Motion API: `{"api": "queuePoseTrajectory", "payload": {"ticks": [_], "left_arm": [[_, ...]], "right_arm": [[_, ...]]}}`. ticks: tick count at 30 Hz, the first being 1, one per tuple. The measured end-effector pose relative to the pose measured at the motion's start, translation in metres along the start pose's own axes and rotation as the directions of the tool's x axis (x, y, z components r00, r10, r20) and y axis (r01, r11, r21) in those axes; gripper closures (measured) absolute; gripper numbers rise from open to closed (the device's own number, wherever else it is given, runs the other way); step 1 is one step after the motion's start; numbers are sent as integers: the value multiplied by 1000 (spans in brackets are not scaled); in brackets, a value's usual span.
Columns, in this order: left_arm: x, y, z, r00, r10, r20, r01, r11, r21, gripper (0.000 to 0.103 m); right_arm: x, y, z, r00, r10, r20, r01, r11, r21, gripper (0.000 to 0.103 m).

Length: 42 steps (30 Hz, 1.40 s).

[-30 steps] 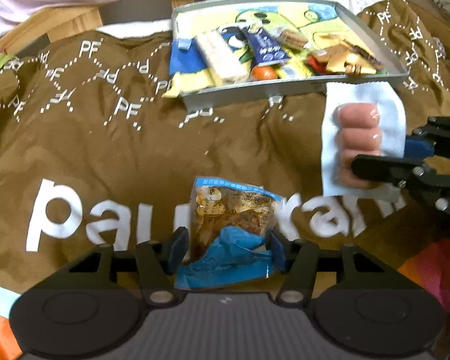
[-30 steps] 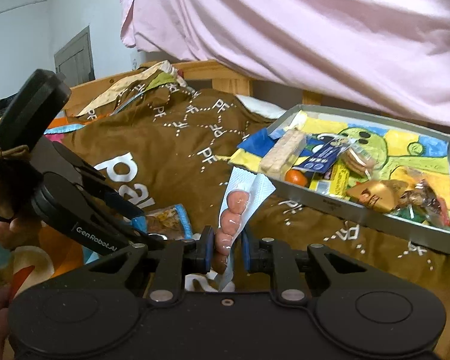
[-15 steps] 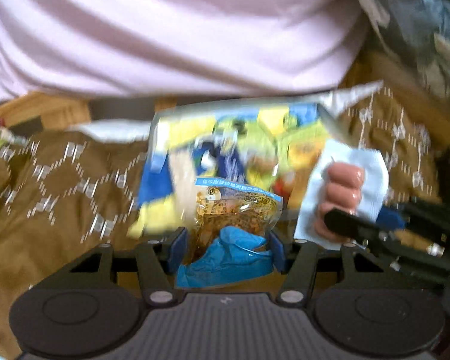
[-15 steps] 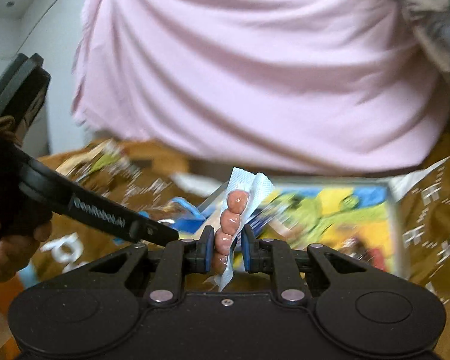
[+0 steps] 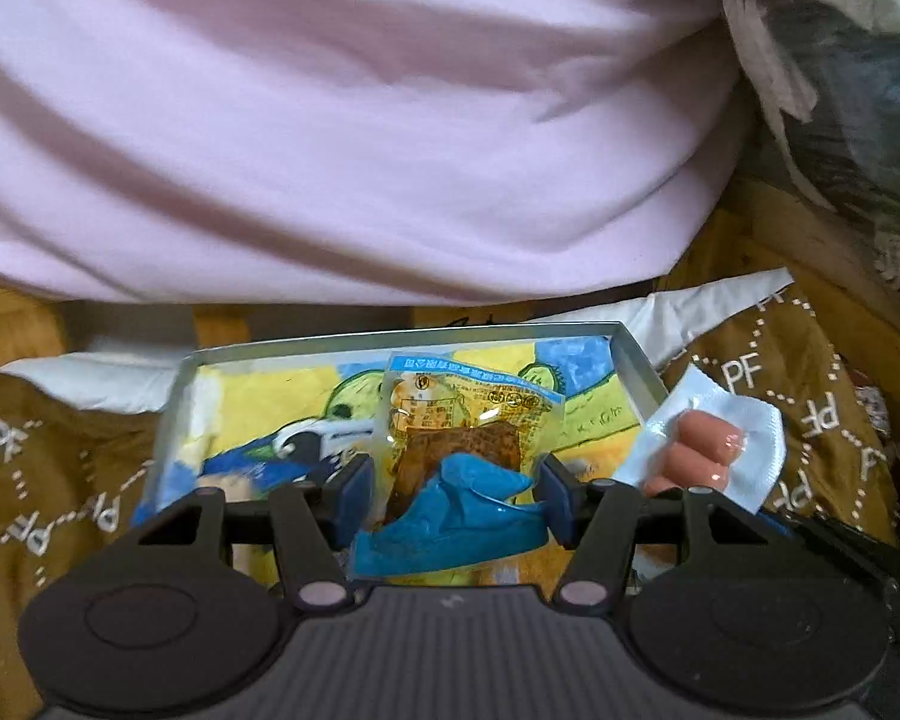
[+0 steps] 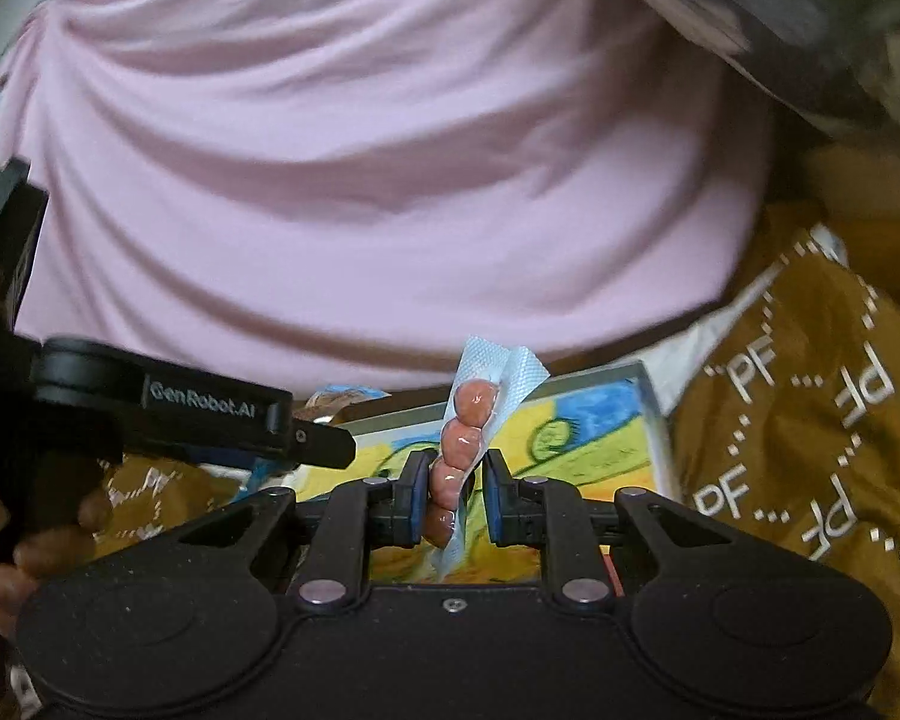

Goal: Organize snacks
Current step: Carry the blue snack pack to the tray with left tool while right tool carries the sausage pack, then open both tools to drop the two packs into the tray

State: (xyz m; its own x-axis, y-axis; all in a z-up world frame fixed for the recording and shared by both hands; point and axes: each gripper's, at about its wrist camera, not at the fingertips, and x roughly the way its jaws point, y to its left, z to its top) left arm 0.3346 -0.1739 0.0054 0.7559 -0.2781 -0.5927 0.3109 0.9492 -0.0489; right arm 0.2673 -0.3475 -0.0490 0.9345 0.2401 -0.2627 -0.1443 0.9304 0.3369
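From the left wrist camera I see my left gripper (image 5: 450, 495) with its jaws clenched on a clear snack packet (image 5: 462, 438) that has a blue bottom and brown contents. The packet stands upright between the blue pads, held above the grey tray (image 5: 633, 360), whose floor shows a yellow and blue cartoon print. The tray rests on a brown cloth (image 5: 810, 414) printed with white letters. Near the tray's right edge I see a sausage pack (image 5: 705, 450), pink links in a pale wrapper. A pink sheet (image 5: 342, 120) fills the upper view.

From the right wrist camera, my right gripper (image 6: 453, 495) has its jaws grasping the sausage pack (image 6: 465, 438), which stands upright over the tray (image 6: 654, 420). The left gripper's (image 6: 306, 438) black arm reaches in from the left, held by a hand (image 6: 18, 546).
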Motion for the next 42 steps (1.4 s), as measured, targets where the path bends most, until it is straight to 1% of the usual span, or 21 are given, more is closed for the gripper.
{"api": "queuePoseTrajectory", "payload": {"ticks": [6,8,11,16,18,20,25,27,29,30,31,33,34,37,40,42], "left_arm": [[33,-17,1,999,35,-30,-34,999,33,40],[40,-19,0,998,43,-42,-42,999,35,39],[47,-22,-2,997,50,-60,-48,998,33,39],[54,-25,-5,995,53,-79,-50,998,43,38],[57,-27,-6,994,58,-89,-54,997,50,38],[60,-28,-6,993,61,-102,-56,997,56,37],[64,-28,-10,991,53,-125,-47,998,49,34],[64,-27,-10,990,45,-131,-40,998,39,33],[63,-25,-11,991,37,-129,-33,999,30,29],[63,-25,-10,991,33,-128,-30,999,27,29],[61,-24,-10,992,30,-123,-27,999,26,29],[58,-23,-10,993,26,-111,-24,1000,18,26],[56,-22,-9,994,24,-104,-23,1000,10,22],[48,-17,-8,997,25,-75,-26,1000,-15,19],[38,-11,-6,998,38,-47,-39,999,-34,17],[29,-6,-6,999,50,-22,-51,997,-52,12]], "right_arm": [[12,-27,0,998,-46,-46,50,996,79,82],[13,-34,0,997,-49,-64,55,993,104,82],[18,-40,-1,991,-59,-120,72,991,112,82],[21,-47,-4,987,-67,-145,86,987,134,79],[21,-49,-5,986,-70,-153,91,986,140,76],[20,-48,-5,985,-74,-157,97,985,142,75],[22,-45,-5,980,-113,-166,131,986,103,61],[24,-43,-5,978,-131,-160,144,987,75,47],[22,-40,-4,981,-130,-146,139,989,53,41],[22,-37,-3,981,-133,-140,140,990,37,37],[21,-35,-3,982,-137,-133,141,990,19,36],[19,-31,-2,982,-149,-118,148,989,-13,29],[18,-30,-2,982,-155,-111,153,988,-26,28],[15,-29,-1,983,-156,-100,154,988,-32,24],[10,-28,2,983,-162,-86,160,987,-29,18],[7,-26,4,983,-165,-75,164,986,-31,13]]}}
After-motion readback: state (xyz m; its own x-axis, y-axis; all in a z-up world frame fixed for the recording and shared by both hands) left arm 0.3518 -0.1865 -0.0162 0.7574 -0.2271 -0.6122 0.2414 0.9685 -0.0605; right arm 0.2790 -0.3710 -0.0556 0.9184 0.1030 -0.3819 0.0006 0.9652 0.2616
